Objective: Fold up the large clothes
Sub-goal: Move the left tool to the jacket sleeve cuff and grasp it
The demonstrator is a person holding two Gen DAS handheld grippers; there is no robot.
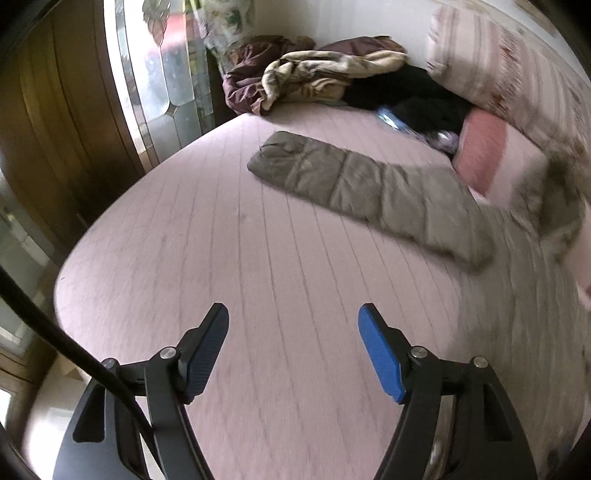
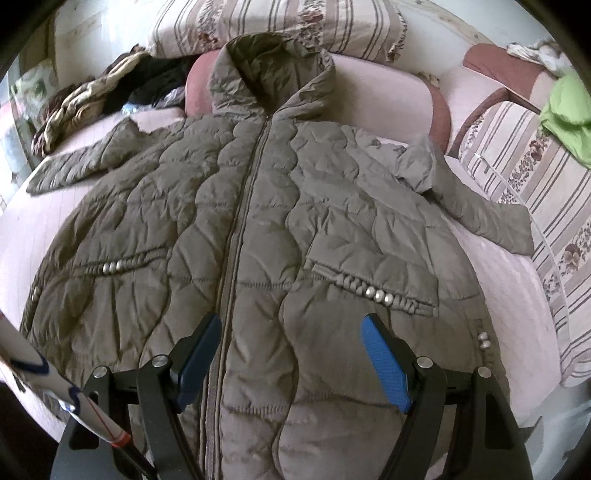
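Lying zipped on the pink bed (image 1: 258,258) — quilted jacket (image 2: 258,221) (blankets (image 1: 306,77) behind); both grippers' jaws wide, empty.

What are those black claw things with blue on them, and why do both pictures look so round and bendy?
They are grabbing tools, one in each of a person's hands. A tiny wide-eyed camera sits on each tool, so the pictures bulge. The left gripper is open over the pink bedsheet, with one jacket sleeve stretched out ahead. The right gripper is open above a puffy olive jacket, zipped shut and lying flat on the bed. Neither tool holds anything. Crumpled blankets and striped pillows lie behind.
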